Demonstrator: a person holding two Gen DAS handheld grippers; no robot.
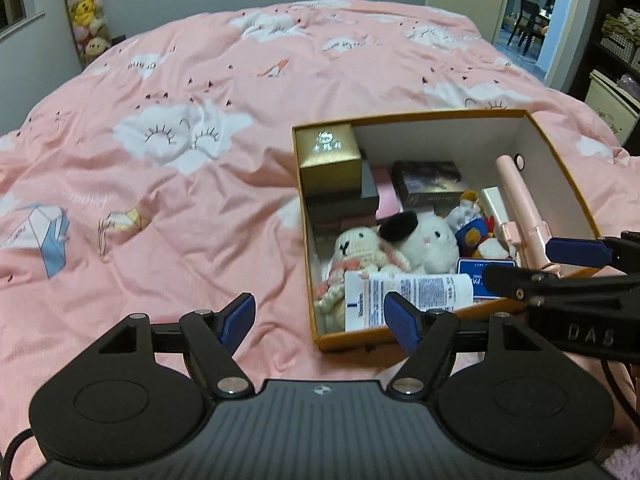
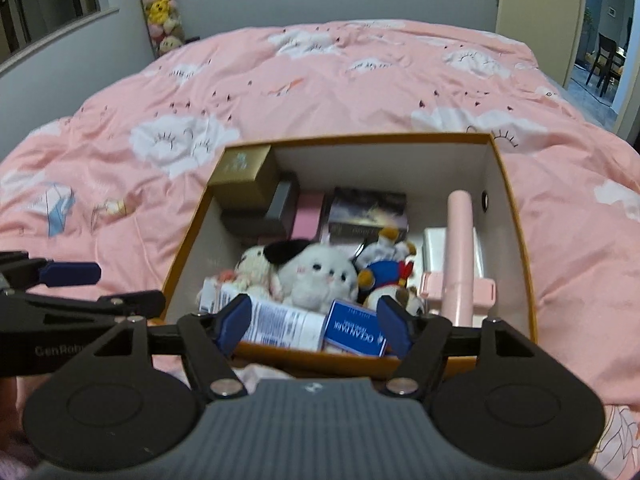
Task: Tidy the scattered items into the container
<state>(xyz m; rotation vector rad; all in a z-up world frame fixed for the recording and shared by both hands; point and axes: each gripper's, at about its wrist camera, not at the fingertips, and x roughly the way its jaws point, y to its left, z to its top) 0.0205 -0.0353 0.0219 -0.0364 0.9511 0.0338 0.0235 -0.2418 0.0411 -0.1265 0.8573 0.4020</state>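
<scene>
An orange cardboard box [image 1: 560,148] [image 2: 516,216] sits on the pink bed. It holds a white plush [image 1: 430,244] [image 2: 320,276], a cream knitted doll [image 1: 356,248], a duck toy [image 2: 384,264], a white tube [image 1: 404,292] [image 2: 280,320], a blue packet [image 2: 354,332], a gold box [image 1: 330,158] [image 2: 244,176], a dark box [image 2: 368,212] and a pink selfie stick [image 1: 520,208] [image 2: 460,252]. My left gripper [image 1: 320,316] is open and empty, at the box's near left corner. My right gripper [image 2: 314,322] is open and empty, over the box's near edge.
The pink cloud-print duvet [image 1: 180,136] [image 2: 320,80] covers the bed all around the box. A column of plush toys [image 1: 86,12] [image 2: 162,8] hangs on the far wall. An open doorway [image 1: 528,12] and shelves [image 1: 616,60] lie to the right.
</scene>
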